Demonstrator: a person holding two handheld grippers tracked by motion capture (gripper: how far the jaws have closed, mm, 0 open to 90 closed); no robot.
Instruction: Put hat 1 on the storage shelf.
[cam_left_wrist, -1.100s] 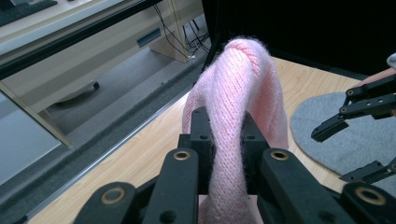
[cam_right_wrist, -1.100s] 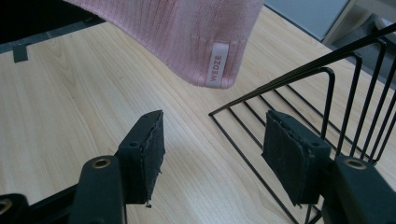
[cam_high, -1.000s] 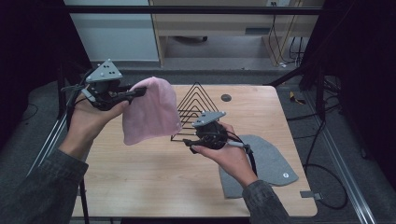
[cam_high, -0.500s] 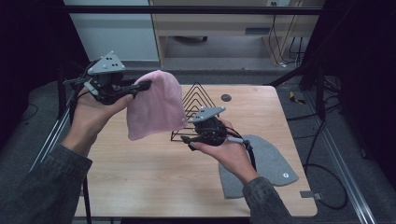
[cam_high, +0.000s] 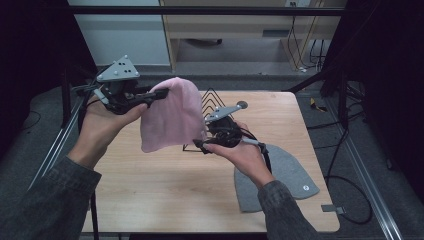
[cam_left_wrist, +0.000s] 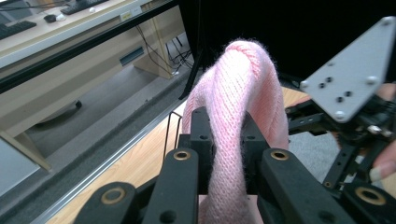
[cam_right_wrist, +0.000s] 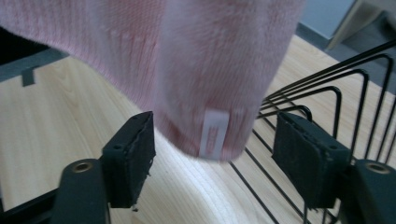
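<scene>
We see a pink knit beanie (cam_high: 172, 116) held up above the left-centre of the wooden table (cam_high: 165, 185), its upper corner clamped between the jaws of the left gripper (cam_high: 156, 95). The left gripper view shows what the high view cannot: the knit fabric (cam_left_wrist: 238, 140) bunched into a thick fold and squeezed tight between the two black jaws. The right gripper view shows the beanie's lower hem (cam_right_wrist: 205, 93) hanging between that gripper's jaws, which stand wide apart and touch nothing, and a small white label (cam_right_wrist: 214, 133) sewn at the hem edge. From above, the right gripper (cam_high: 204, 145) sits just under the beanie's lower right corner, held in the person's right hand (cam_high: 240, 152).

Behind the beanie stands a black wire rack (cam_high: 212, 100) of triangular loops; we see nothing resting in its slots, though much of it is hidden. A small dark round object (cam_high: 242, 105) lies just right of the rack.

A grey beanie (cam_high: 285, 177) lies flat at the near right of the table. Beyond the far edge we see a grey floor, a pale wooden desk (cam_high: 240, 25) and hanging cables (cam_high: 305, 35).
</scene>
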